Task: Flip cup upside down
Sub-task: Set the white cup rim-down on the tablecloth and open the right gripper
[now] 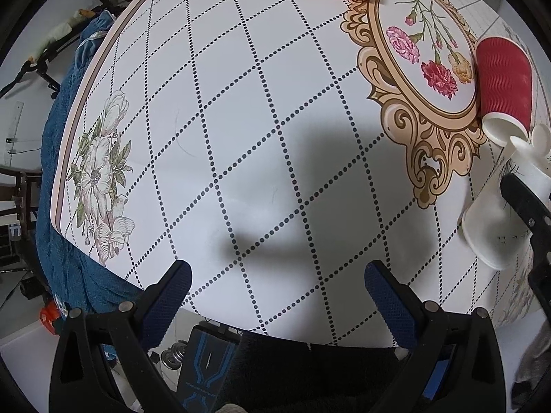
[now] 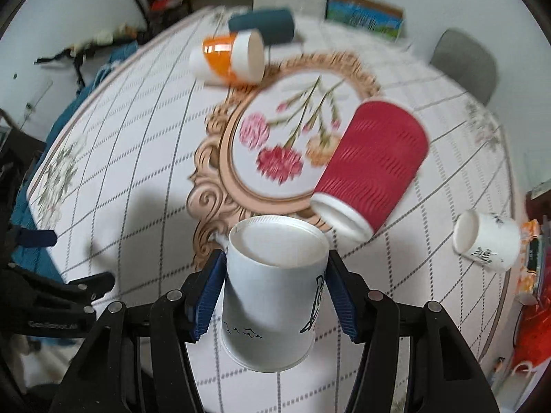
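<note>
Both wrist cameras are looking down along their fingers at the medallion from the table's near side, the left from lower and nearer, the right from higher, sharing the red cup beside it.

The tablecloth is white, crossed by a dotted black grid, with a gold scroll medallion framing pink, red and orange carnations at frame centre. Low in the right wrist view sits a white paper cup with black bird marks (printing partly hidden). Right of centre lies a ribbed red cup; at upper left an orange-and-white cup and a dark teal cup.
</note>
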The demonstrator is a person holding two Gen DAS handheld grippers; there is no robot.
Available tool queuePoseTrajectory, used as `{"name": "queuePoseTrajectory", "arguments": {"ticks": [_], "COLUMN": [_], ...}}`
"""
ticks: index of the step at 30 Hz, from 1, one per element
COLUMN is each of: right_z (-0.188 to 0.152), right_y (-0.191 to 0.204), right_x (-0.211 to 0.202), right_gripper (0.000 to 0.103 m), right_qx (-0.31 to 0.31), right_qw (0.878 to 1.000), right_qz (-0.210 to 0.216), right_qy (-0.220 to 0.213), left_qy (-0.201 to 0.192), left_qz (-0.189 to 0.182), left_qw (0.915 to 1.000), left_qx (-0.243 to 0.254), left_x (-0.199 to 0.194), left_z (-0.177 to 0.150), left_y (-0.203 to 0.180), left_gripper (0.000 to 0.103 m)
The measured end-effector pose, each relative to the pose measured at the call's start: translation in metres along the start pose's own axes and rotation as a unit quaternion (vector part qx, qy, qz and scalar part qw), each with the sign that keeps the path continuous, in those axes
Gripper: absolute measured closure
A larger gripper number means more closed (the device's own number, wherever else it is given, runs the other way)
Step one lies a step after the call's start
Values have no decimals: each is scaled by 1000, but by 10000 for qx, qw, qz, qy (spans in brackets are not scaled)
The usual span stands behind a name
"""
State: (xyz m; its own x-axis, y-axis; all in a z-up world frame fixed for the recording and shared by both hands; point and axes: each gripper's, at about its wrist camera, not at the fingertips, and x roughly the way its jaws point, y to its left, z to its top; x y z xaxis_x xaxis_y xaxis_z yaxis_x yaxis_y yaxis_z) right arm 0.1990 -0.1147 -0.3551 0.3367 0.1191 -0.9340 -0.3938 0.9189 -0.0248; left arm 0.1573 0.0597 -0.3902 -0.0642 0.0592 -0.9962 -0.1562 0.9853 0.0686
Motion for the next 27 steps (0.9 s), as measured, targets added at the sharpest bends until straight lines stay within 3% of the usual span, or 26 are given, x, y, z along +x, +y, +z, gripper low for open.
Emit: {"name": "queuePoseTrajectory", "arguments": {"ticks": [4, 8, 27], "right_z": [-14, -29, -67], "right_y": [7, 9, 2], "right_x": [-8, -18, -25], "right_gripper": [42, 42, 41], "right_qx": [-39, -138, 56], "right_qw": [9991, 9984, 9994], "right_qz": [-118, -176, 93], "right_qy": [-396, -517, -330], "left_qy": [5, -14, -204], "left_qz": [38, 82, 206], "left_qw": [10000, 9999, 9995], "left_qx": [40, 82, 138], "left_x": [2, 2, -19], "left_z": [-3, -8, -43], "left_y": [-2, -7, -41], "left_gripper": [0, 0, 0]}}
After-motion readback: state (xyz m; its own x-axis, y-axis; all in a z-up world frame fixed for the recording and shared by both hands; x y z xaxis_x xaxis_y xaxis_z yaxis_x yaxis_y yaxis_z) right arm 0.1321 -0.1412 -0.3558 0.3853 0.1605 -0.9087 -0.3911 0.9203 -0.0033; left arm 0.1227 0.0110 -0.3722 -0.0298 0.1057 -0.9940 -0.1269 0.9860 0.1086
